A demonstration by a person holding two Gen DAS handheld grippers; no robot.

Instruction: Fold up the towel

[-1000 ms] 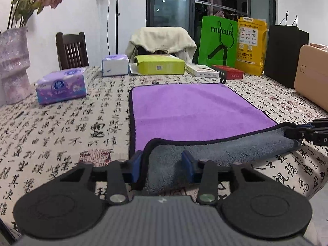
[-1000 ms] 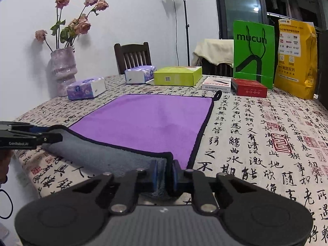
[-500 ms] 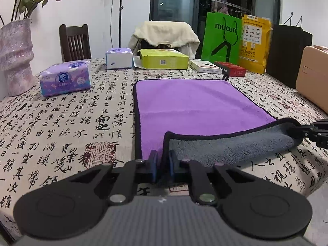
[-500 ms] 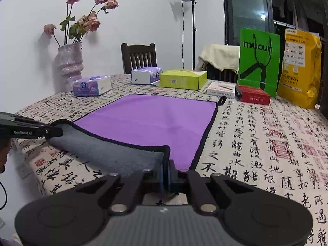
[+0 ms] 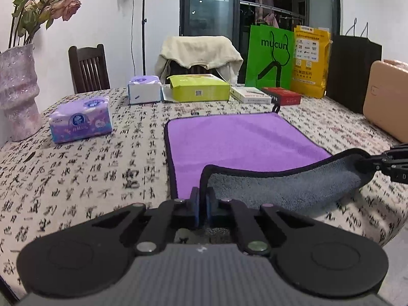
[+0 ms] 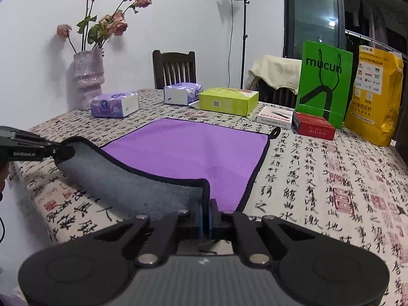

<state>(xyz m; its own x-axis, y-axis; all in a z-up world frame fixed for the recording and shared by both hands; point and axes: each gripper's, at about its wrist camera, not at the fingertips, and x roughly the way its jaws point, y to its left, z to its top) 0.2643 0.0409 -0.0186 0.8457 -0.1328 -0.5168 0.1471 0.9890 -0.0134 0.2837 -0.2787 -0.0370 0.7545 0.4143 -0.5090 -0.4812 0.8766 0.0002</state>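
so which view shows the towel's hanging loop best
The right wrist view: the loop lies in full outline at the towel's far right corner. In the left wrist view the loop looks smaller and overlaps the red box.

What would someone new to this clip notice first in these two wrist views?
The purple towel in the middle of the calligraphy-print tablecloth, its near edge peeled up to show a grey underside. The left gripper and right gripper each pinch one near corner of it. Behind, at the table's far right, a bright green bag stands beside a yellow bag.
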